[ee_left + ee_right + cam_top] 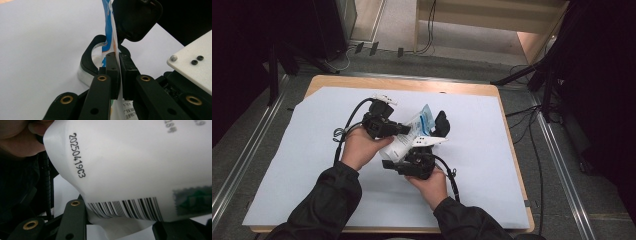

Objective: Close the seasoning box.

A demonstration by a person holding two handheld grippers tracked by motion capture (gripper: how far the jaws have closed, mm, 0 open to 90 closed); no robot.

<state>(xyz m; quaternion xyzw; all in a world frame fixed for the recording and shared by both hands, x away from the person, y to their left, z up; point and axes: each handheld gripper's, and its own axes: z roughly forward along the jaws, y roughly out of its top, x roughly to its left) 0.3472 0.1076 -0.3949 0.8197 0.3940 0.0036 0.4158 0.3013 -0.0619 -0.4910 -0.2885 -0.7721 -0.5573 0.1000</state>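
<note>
Nearest the camera: two dark sleeves enter the high view from the bottom edge, each hand wrapped around a black gripper.
Right hand: the right hand [430,183] holds the right gripper [438,126] low and near the person, a ribbed black cable trailing from it.
Left hand: the left hand [360,145] holds the left gripper [406,129] slightly farther out, its cable looping off to the left.
Pouch: a soft white plastic pouch [409,137] with blue print at its top sits between the two grippers, lifted off the sheet, over the middle of the table.
Left gripper state: in the left gripper view its two flat black pads are pressed together on the pouch's thin blue-and-white edge [110,35].
Right gripper state: in the right gripper view the pouch's smooth white face [130,165], with a printed date code and a barcode, lies between the two black jaws; they stand apart around it, and whether they press it I cannot tell.
Surface: a large matte pale-blue sheet [312,150] covers most of the table [402,85], whose light wooden top shows along the far edge and right side.
Floor: grey carpet [242,145] surrounds the table, with metal rails running along both sides.
Far room: black stand legs, loose cables and pale wooden furniture [492,20] stand beyond the table.
</note>
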